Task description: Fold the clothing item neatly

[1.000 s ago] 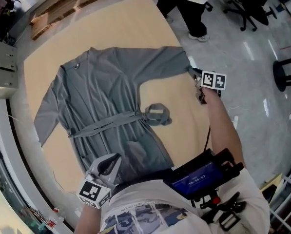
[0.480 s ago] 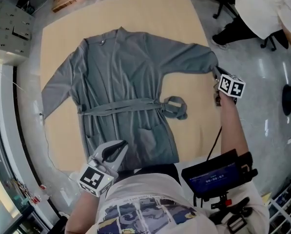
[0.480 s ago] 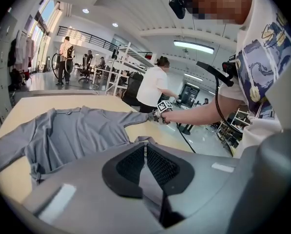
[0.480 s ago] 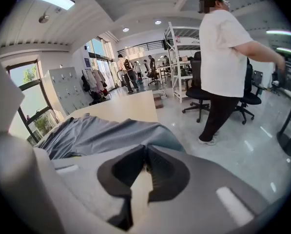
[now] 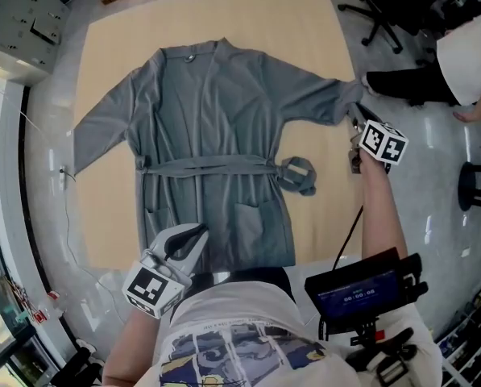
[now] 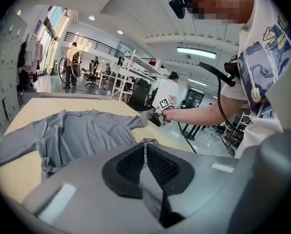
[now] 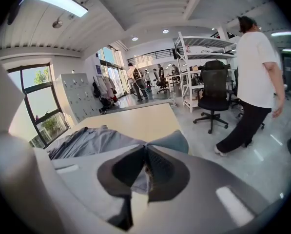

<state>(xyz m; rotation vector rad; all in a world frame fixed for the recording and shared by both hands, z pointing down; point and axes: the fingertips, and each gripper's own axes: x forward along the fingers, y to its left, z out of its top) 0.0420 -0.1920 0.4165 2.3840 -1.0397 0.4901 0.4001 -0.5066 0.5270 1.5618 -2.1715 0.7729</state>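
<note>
The robe [image 5: 208, 135] is lying flat on the surface [image 5: 304, 22], with its long axis running from you to the far edge. Your right tongs [image 5: 355, 118] are pinching the cuff of the sleeve [image 5: 321, 99], so the robe's body is lying to their left. Your left tongs [image 5: 193, 239] are hovering at the hem, pressed together, and I see no cloth between them.

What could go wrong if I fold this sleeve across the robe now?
The right gripper is shut on just the cuff end of the sleeve, so a bite that small may slip mid-fold. The bundled end of the belt lies on the table beside the robe, under the sleeve's likely path. It could get trapped there and leave a lump.
</note>
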